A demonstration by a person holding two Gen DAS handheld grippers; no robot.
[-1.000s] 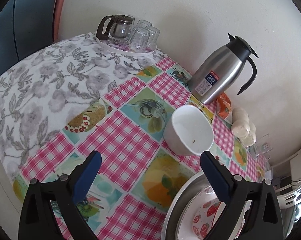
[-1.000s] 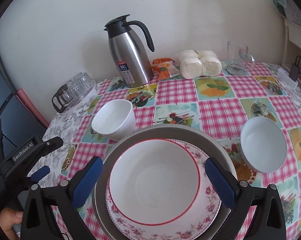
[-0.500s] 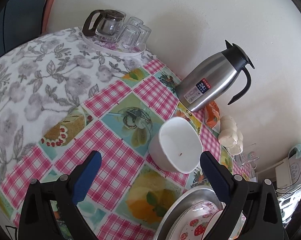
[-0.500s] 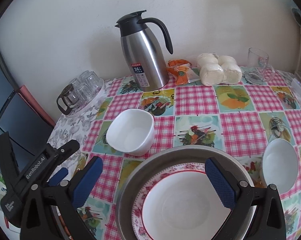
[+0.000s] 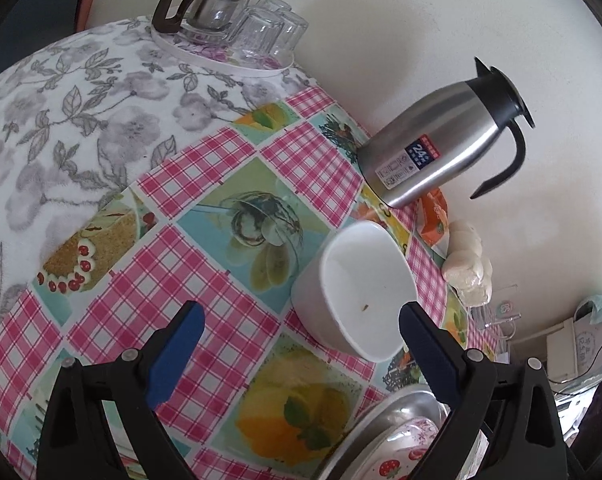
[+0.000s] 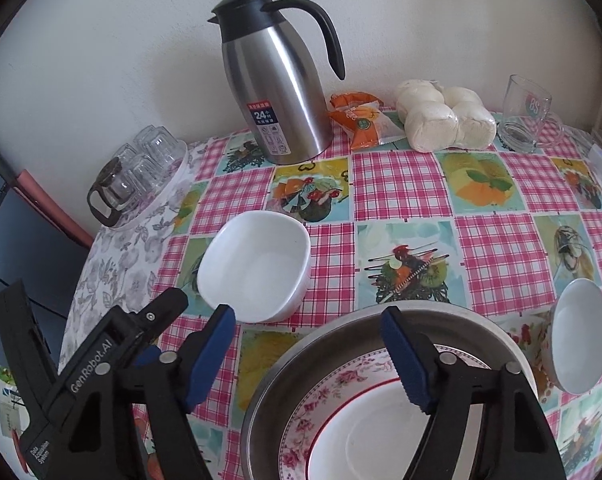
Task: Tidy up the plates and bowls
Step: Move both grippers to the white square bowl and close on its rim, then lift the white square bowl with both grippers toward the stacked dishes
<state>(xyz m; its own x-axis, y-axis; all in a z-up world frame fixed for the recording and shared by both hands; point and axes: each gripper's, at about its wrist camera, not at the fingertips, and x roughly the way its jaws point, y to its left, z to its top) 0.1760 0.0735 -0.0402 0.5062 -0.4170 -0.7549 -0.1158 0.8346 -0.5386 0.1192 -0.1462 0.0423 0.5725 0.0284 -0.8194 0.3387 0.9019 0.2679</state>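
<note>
Status: stacking is partly complete. A round stainless-steel basin [image 6: 341,332] stands at the near edge of the worktop [image 6: 401,176], which carries a pink-checked, fruit-printed cloth. Inside the basin lies a floral-rimmed plate [image 6: 301,432], and on that plate sits a white red-rimmed dish [image 6: 365,436]. These three items are nested.

Two items remain loose:
- A white square-rimmed ceramic bowl [image 6: 257,264] stands upright on the worktop, just to the far left of the basin and apart from it. The left wrist view shows a small brown speck on its inner wall.
- A white round bowl [image 6: 579,336] stands to the right of the basin, close to its rim; whether the two touch cannot be determined.

Left gripper [image 5: 301,344]: jaws spread wide, holding nothing. It sits near the square bowl, with the right finger close to the bowl's near rim. Contact is not visible.

Right gripper [image 6: 307,350]: jaws spread wide, holding nothing. It is positioned over the near-left part of the basin, with its right finger above the plate.

Judgement: the remaining work is to place both loose bowls into the stack. The left gripper is best placed to take the square bowl next.

Not part of the task: a stainless-steel vacuum jug [image 6: 277,92] at the far side.
</note>
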